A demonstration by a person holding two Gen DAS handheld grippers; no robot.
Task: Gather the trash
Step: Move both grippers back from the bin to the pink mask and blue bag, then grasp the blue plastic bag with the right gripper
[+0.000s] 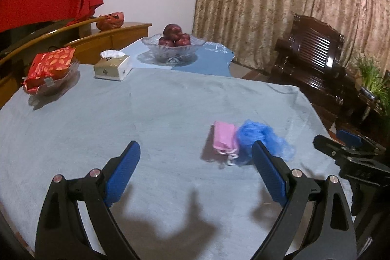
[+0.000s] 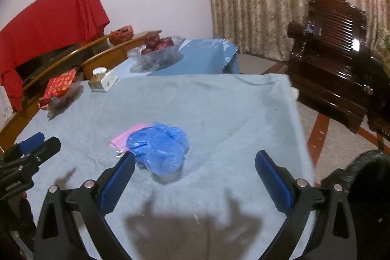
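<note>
I hold my left claw (image 1: 196,169) spread wide above the near part of the tabletop (image 1: 97,118), with nothing between its blue pads. My right claw (image 2: 195,177) is spread just as wide and just as empty, hovering toward the tabletop's right edge. The trash lies ahead of both: a crumpled blue plastic bag (image 2: 158,148) and, touching it on its left side, a flat pink mask (image 1: 224,138) with white ear loops, both resting on the grey-blue cloth in the near right part of the tabletop. In the right wrist view the bag sits just in front of my left pad, partly covering the mask, so I judge the bag is the easier first grab for that claw. Nothing has been collected yet as far as I can see; both pieces are on the cloth and I see no bin or bag to receive them. At the far left edge stand a tissue box (image 1: 113,66) and a glass dish holding a red packet (image 1: 50,67), and beyond them a glass bowl of apples (image 1: 174,46); I take these as things to leave alone.
</note>
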